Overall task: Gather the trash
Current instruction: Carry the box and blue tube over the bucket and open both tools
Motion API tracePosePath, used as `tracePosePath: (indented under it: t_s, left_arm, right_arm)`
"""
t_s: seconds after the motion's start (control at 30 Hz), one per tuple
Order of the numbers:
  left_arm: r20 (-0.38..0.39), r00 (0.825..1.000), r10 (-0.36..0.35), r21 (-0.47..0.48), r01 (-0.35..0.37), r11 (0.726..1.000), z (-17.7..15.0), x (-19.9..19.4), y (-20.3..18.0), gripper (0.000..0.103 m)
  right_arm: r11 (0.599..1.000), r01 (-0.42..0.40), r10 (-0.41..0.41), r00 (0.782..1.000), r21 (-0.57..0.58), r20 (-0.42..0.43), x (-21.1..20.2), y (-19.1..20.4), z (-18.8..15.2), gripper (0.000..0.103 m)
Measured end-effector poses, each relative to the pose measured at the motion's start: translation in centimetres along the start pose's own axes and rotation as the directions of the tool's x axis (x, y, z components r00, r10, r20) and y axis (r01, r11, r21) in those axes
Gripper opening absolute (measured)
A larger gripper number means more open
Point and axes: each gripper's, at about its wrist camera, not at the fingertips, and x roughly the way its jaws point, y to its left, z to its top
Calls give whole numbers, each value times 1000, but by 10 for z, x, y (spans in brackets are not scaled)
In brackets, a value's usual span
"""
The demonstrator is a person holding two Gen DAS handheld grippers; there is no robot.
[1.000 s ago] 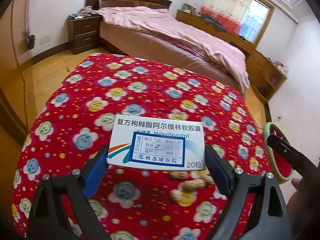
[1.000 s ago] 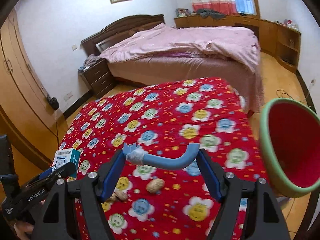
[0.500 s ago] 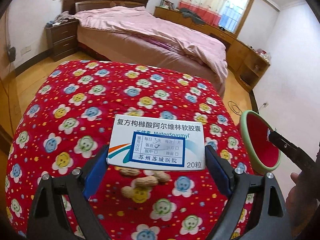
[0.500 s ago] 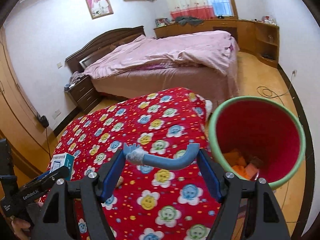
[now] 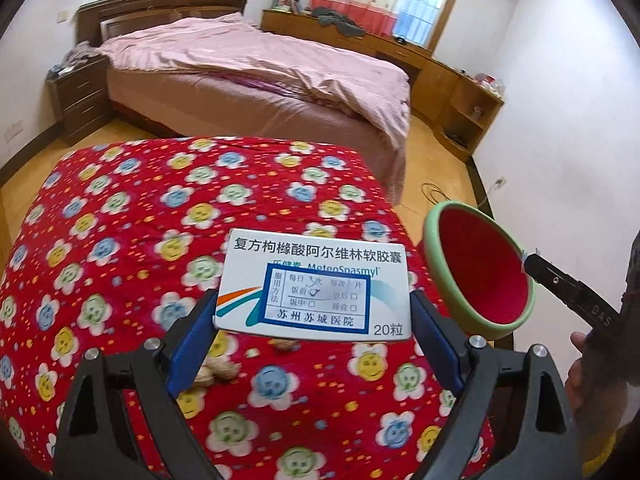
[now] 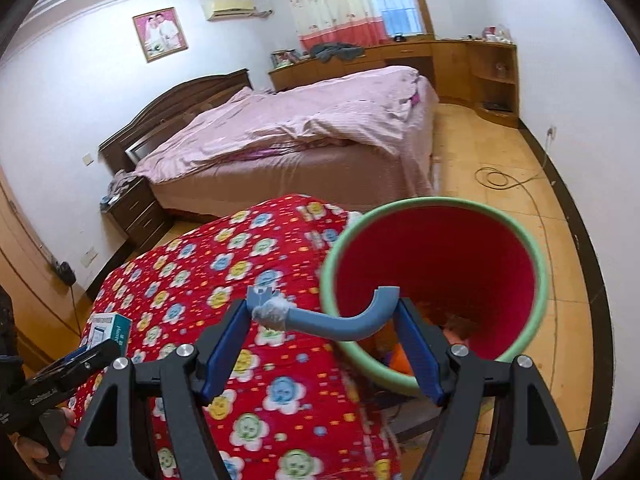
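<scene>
Trash is in both grippers, and both pieces are being carried to the bin. The left gripper (image 5: 312, 320) is clamped on a white medicine box (image 5: 314, 284) printed with Chinese text and a blue-bordered pharmacy label; its blue pads press the box's two short ends and hold it above the red flowered quilt (image 5: 120, 240). The right gripper (image 6: 322, 336) is clamped on a curved blue plastic piece (image 6: 340, 324) that spans the jaws, with a toothed end wrapped in clear film at one pad and the bent end at the other. That bent end hangs over the near rim of the red bin with a green rim (image 6: 536, 280), which stands on the floor just beside the quilted surface and already has orange scraps at its bottom. A few peanuts (image 5: 216, 372) lie on the quilt below the box, uncollected.

The step in hand looks like the drop-off. The right hand probably needs to carry its piece a little further over the opening before the jaws part, or the toothed end may fall on the quilt. The box sits well short of the bin and must cross the quilt's edge first.
</scene>
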Motion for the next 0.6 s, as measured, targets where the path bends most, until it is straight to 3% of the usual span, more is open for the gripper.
tracePosePath:
  t_s: [0.43,0.6]
  left_arm:
    - [-38,998,-58,106,62,992,10,40,-64,91]
    - [-51,996,-77,144,84,986,12,53,-86,91]
  right_arm:
    - [992,90,-90,996,86,-4,15,-70,7,76]
    - [989,86,-82,996,124,-35,30,-88,5,76]
